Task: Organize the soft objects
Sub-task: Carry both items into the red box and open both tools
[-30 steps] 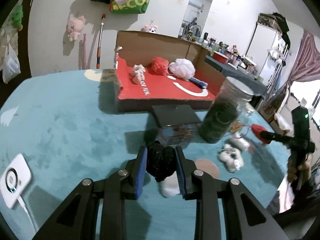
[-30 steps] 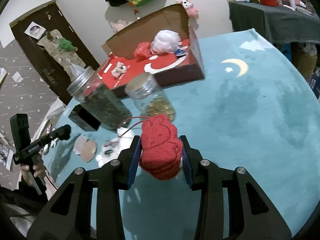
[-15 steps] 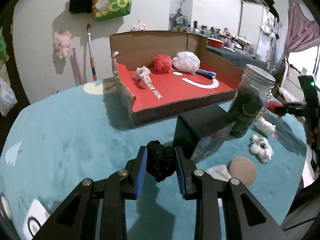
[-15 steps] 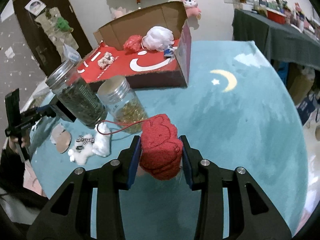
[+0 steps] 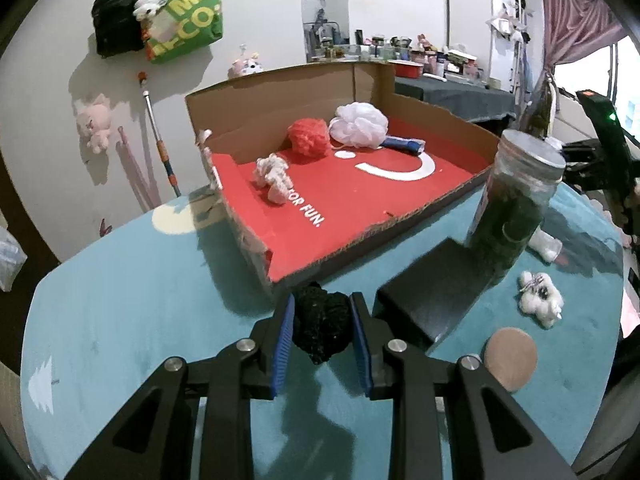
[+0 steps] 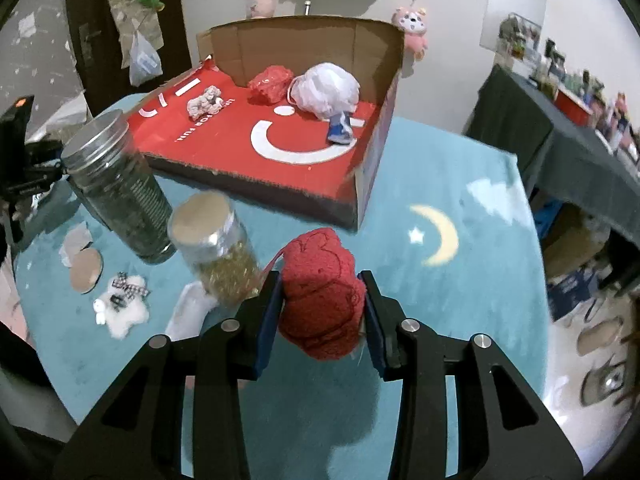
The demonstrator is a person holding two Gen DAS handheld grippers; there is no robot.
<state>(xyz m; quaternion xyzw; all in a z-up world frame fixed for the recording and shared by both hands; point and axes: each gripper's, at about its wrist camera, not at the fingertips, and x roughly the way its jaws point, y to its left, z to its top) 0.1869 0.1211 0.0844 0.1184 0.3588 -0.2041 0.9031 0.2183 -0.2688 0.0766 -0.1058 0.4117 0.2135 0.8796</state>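
My left gripper is shut on a black fuzzy soft object, held above the teal table just before the near corner of the red cardboard box. My right gripper is shut on a red plush with a red string, held in front of the same box. In the box lie a white bath pouf, a red yarn ball, a small whitish toy and a blue item.
A dark-filled jar, a black box, a white fluffy toy and a round cork disc stand on the table right of the left gripper. A gold-filled jar stands left of the right gripper.
Both grippers have moved closer to the box with their objects held. The left one swung left of the black box; the right one rose past the jars.
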